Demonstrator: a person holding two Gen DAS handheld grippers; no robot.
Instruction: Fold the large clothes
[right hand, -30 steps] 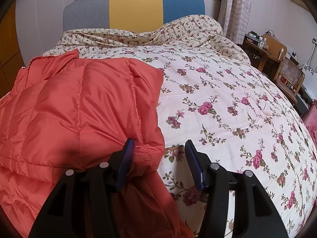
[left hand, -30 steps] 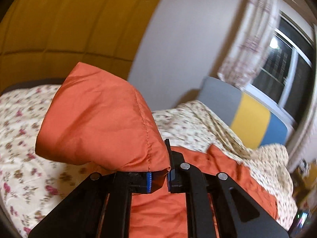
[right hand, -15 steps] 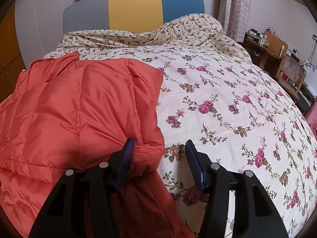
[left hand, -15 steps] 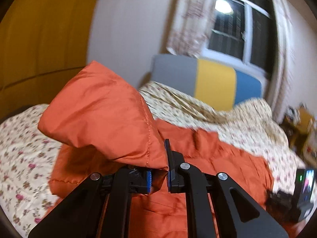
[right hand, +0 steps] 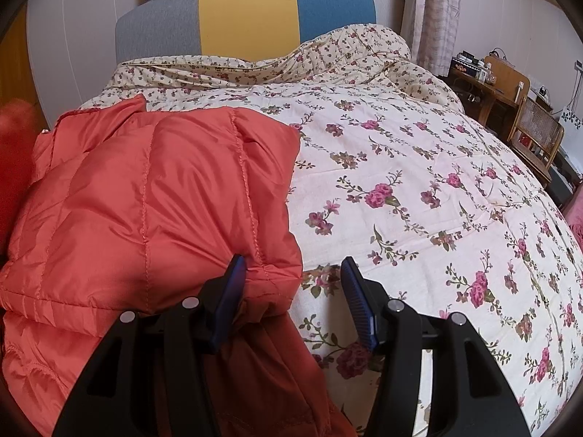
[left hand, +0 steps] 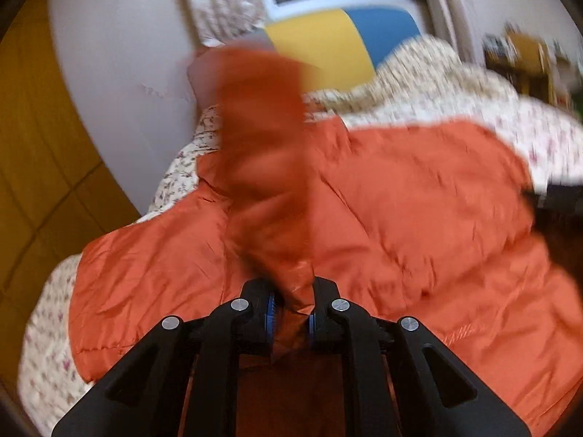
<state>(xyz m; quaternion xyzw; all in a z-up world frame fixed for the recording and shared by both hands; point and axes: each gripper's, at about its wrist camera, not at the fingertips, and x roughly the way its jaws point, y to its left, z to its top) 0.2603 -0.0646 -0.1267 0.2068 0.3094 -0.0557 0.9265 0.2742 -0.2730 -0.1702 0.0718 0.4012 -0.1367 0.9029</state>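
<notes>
Left claw (left hand: 292,313) has swung hard over the last second: its view went from the yellow wall to looking down across the jacket toward the headboard (right hand: 247,25), and its frame is motion-blurred. Jaws are clamped on a pinch of the orange jacket (right hand: 153,196), with the lifted flap (left hand: 262,120) standing up in front of the camera. Which part of the garment that flap is, I cannot tell through the blur.

Right claw (right hand: 291,291) has barely moved. Jaws are spread wide and grip nothing: the left finger sits against the puffy folded corner of the jacket, the right finger is over the bare floral bedspread (right hand: 419,182).

Jacket location: on the left part of the bed, 1 quilted panel already folded over, edge running roughly straight toward the headboard.

Likely step: carry the held flap across onto the jacket body.

How to do it well:
- Slow the swing before release; slick puffy fabric will probably slide or spring back.
- Keep the flap taut, so no air pocket or crease gets trapped.
- Land its edge flush with the edge already folded.
- Use the right claw to pin the folded corner while the left lays down.
- Release only once the flap rests flat.
</notes>
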